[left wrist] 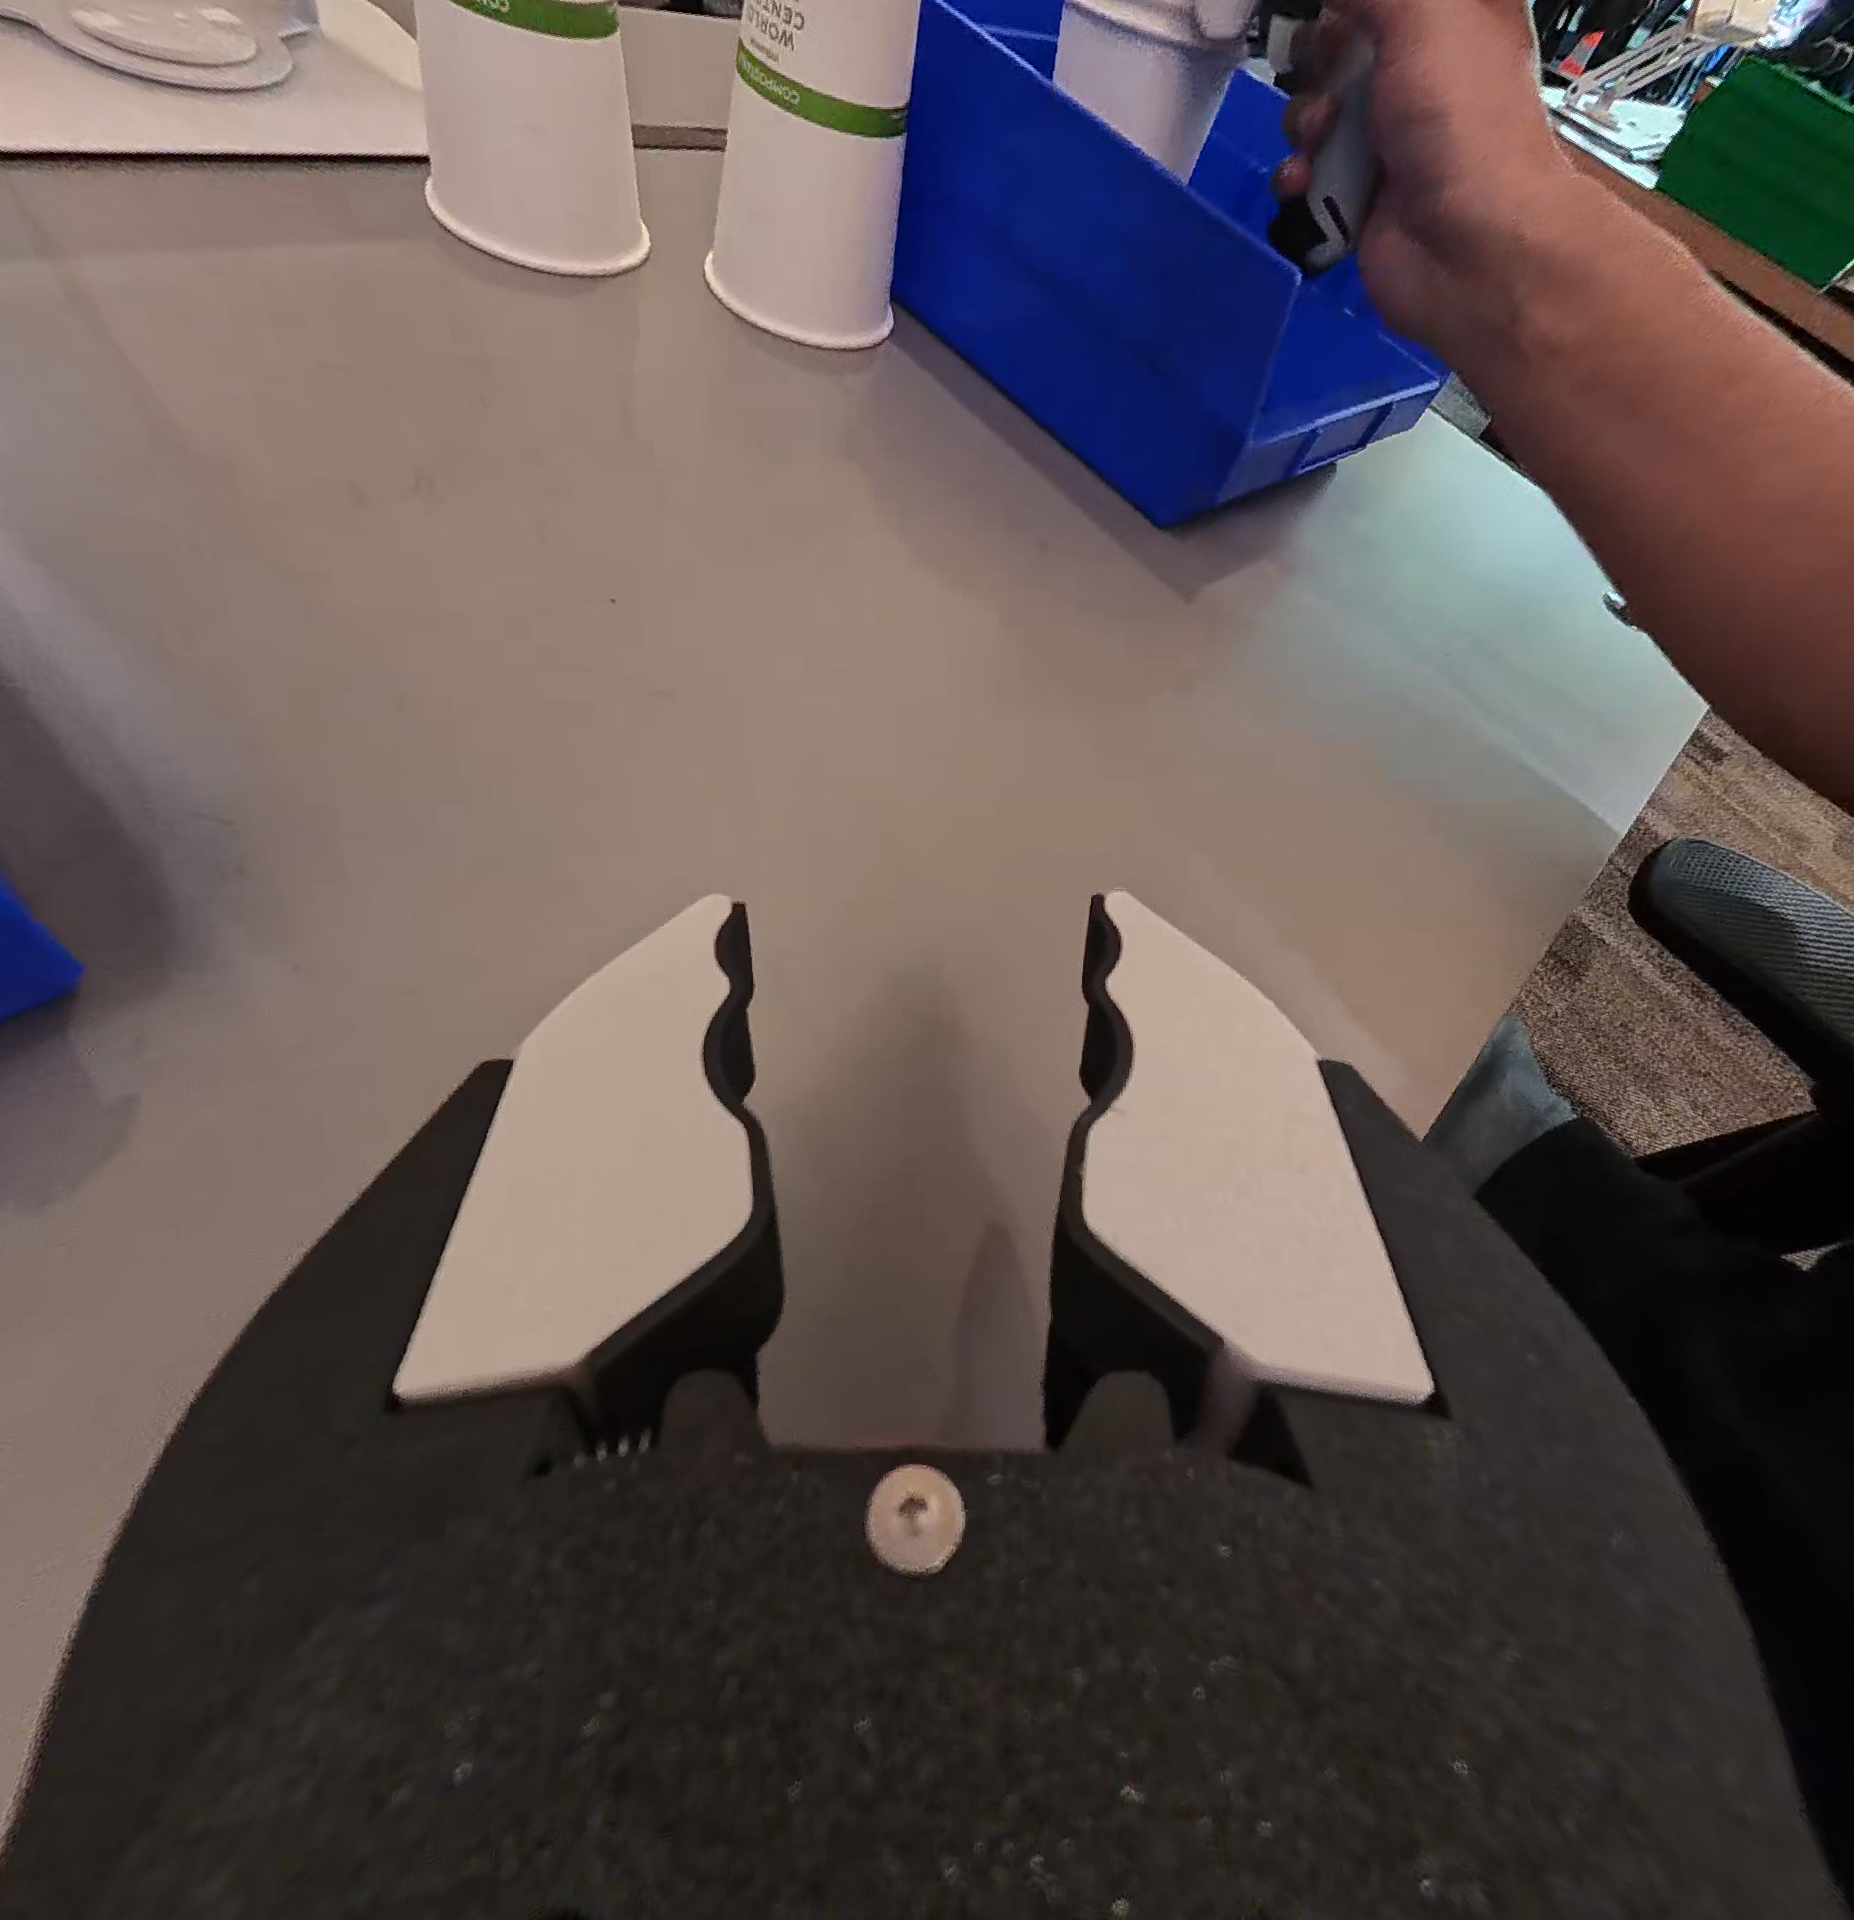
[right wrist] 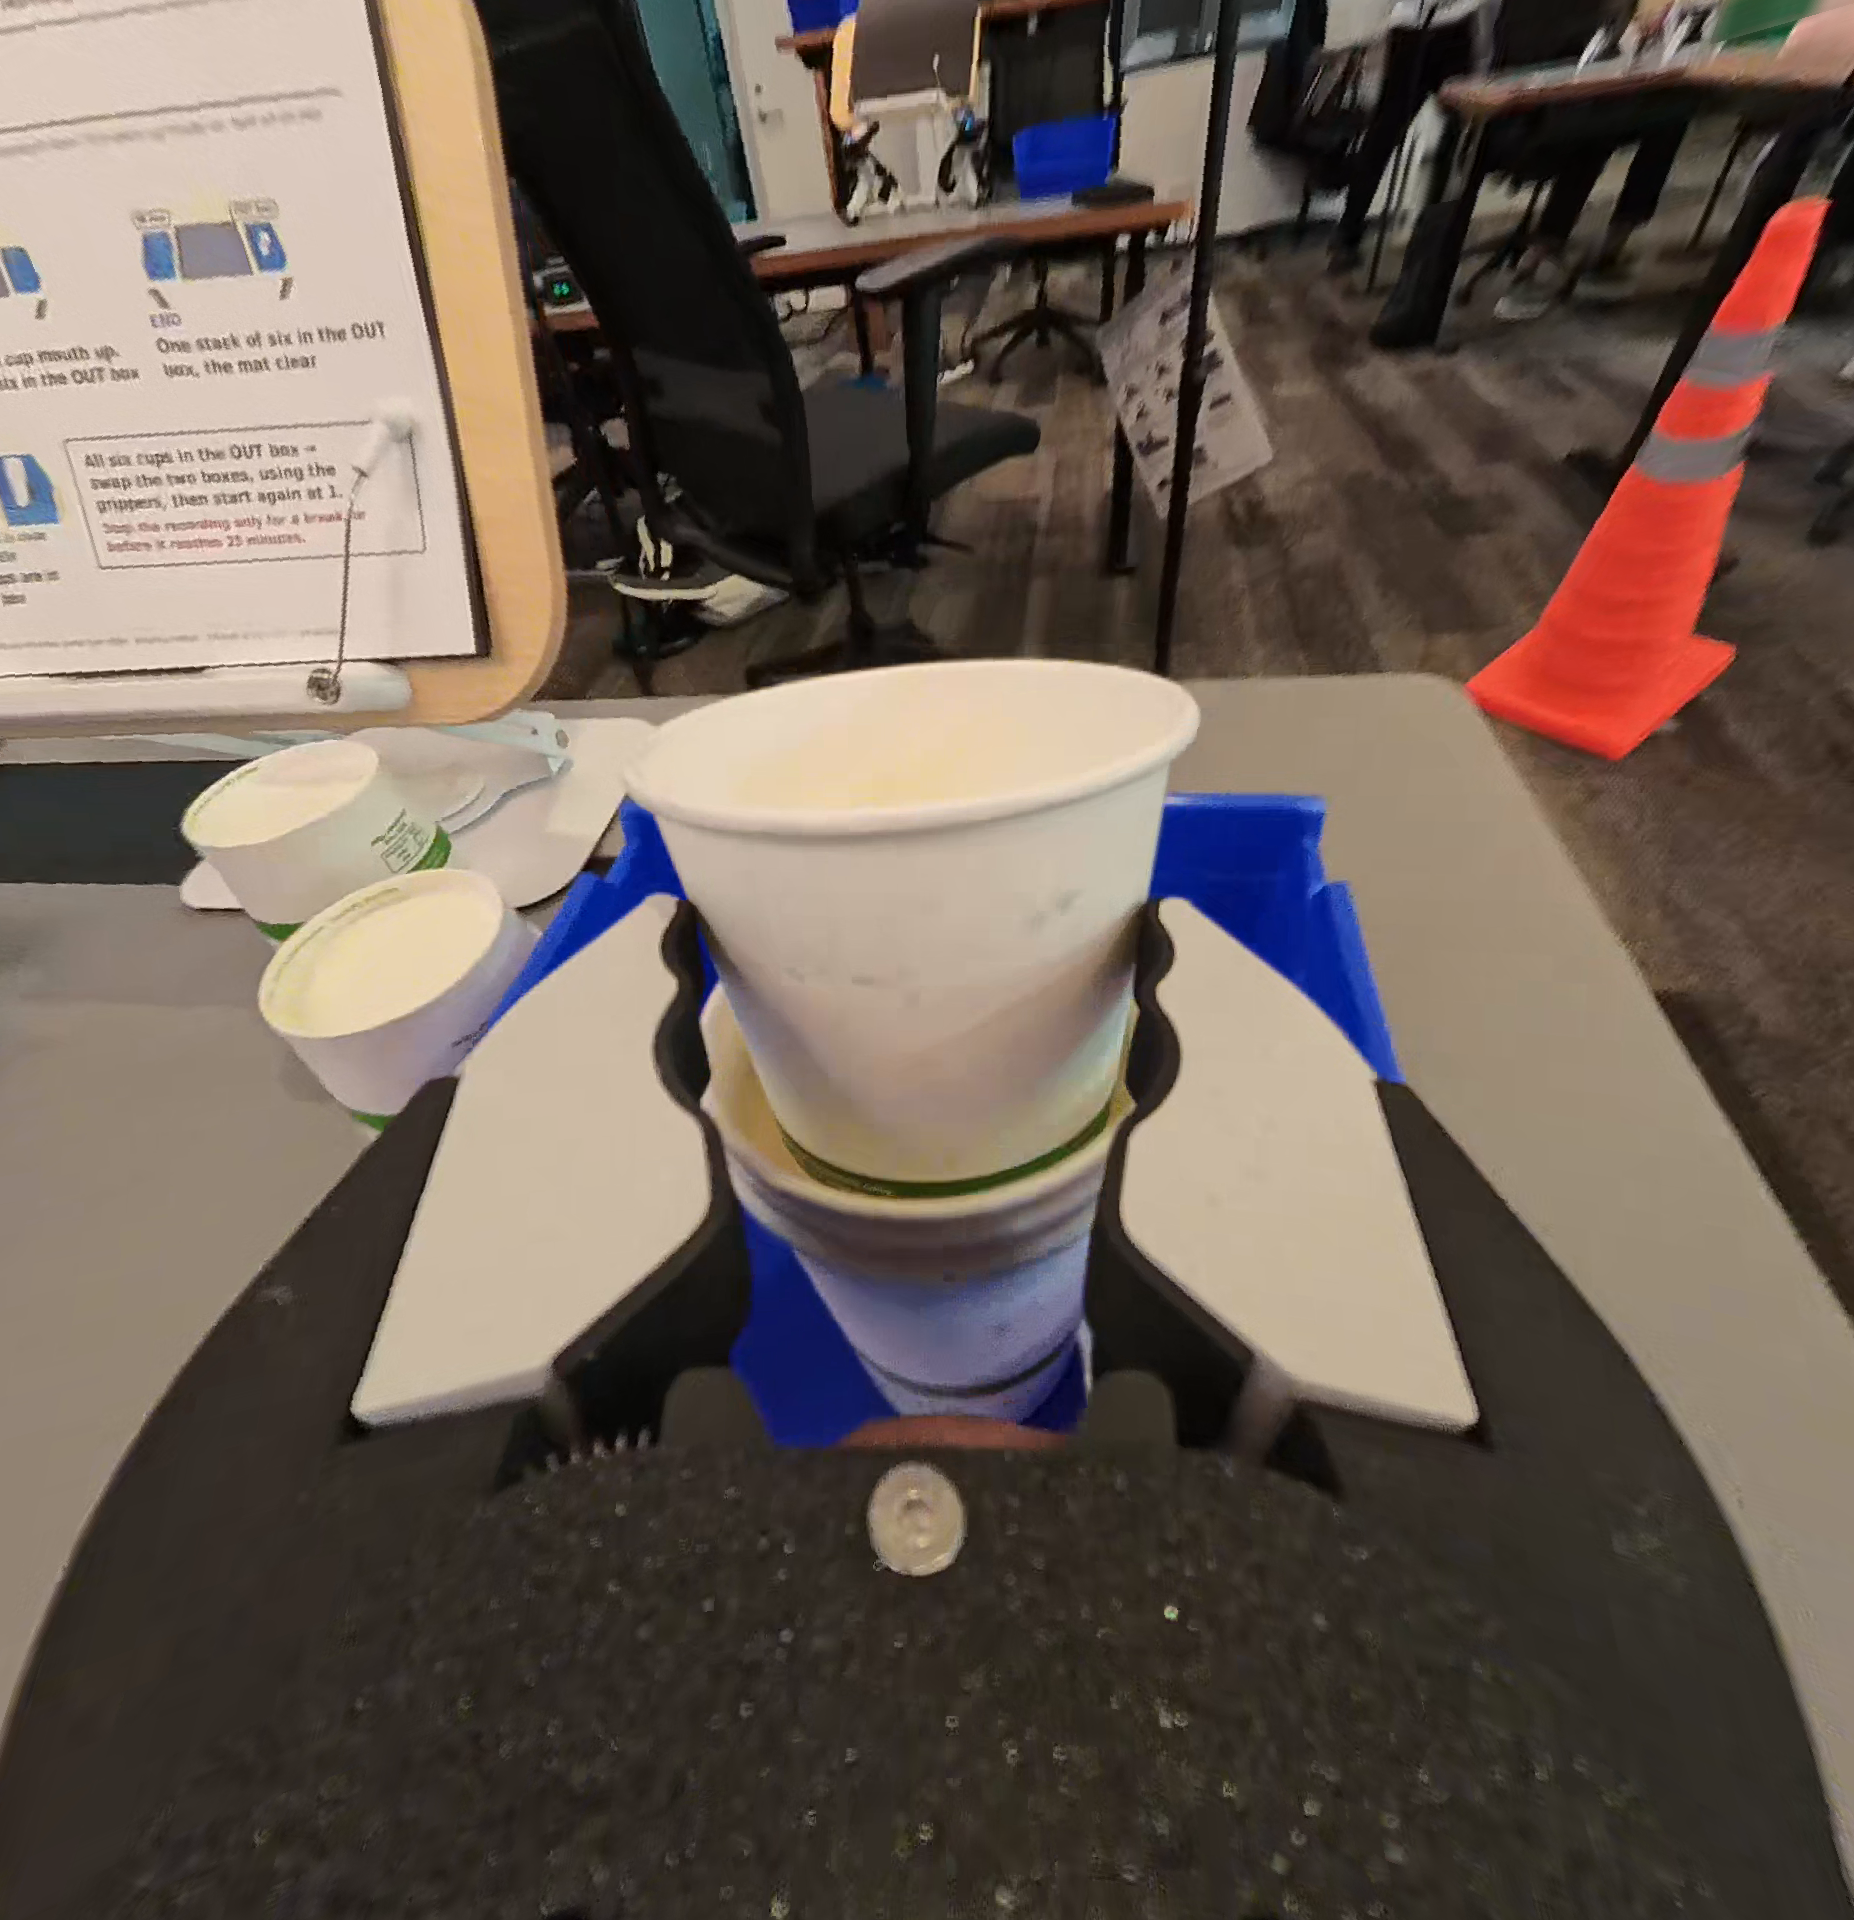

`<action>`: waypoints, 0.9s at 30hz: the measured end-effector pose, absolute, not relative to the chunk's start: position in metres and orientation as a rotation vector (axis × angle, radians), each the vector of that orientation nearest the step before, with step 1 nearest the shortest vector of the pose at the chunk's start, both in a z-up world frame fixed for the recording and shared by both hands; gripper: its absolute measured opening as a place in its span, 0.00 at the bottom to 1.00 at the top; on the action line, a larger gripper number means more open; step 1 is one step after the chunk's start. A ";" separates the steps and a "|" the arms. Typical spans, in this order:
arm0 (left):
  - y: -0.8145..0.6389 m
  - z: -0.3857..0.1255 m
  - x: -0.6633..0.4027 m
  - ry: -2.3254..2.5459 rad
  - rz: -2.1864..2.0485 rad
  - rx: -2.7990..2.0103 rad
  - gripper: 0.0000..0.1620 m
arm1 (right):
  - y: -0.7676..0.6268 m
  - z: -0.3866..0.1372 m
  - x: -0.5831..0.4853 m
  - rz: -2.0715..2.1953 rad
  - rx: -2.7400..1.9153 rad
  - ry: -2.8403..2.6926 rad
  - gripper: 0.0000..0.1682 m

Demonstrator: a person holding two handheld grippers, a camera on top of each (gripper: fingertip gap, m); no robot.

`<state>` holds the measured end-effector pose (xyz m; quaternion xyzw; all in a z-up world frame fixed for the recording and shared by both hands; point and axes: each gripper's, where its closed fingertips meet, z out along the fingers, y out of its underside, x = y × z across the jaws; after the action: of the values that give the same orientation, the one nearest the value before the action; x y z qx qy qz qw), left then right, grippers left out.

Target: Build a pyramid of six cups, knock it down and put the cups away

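While left gripper point(left wrist: 918, 925) hovers gaping, right gripper point(right wrist: 918, 935) fingers clasp upright cup point(right wrist: 918, 904)

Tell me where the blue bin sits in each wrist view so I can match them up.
Left wrist view: blue bin at upper right, beside two upside-down cups, white cups standing in it.
Right wrist view: blue bin at centre, behind and below the right tongs, which grip a cup over the stack.
Shared landmark: the two upside-down cups left of the bin.

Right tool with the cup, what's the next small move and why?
Probably lift straight up. The right tool grips the top cup, its base still nested in the stack in the blue bin; two cups already stand inverted on the table.
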<state>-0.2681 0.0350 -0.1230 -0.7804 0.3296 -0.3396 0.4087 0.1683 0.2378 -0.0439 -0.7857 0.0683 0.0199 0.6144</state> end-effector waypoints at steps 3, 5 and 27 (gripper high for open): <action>0.037 -0.124 -0.269 0.832 -0.854 -1.972 0.37 | 0.237 -0.056 0.165 0.085 -1.863 0.165 0.48; 0.037 -0.127 -0.269 0.840 -0.867 -1.992 0.38 | 0.236 -0.058 0.164 0.066 -1.869 0.146 0.50; 0.050 -0.123 -0.277 0.794 -0.792 -1.950 0.40 | 0.049 -0.084 -0.096 0.460 -1.668 -0.341 0.51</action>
<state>-0.2775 0.0500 -0.1232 -0.7820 0.3185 -0.3178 0.4314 -0.0963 0.0493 -0.0844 -0.7301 -0.1491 0.2012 0.6358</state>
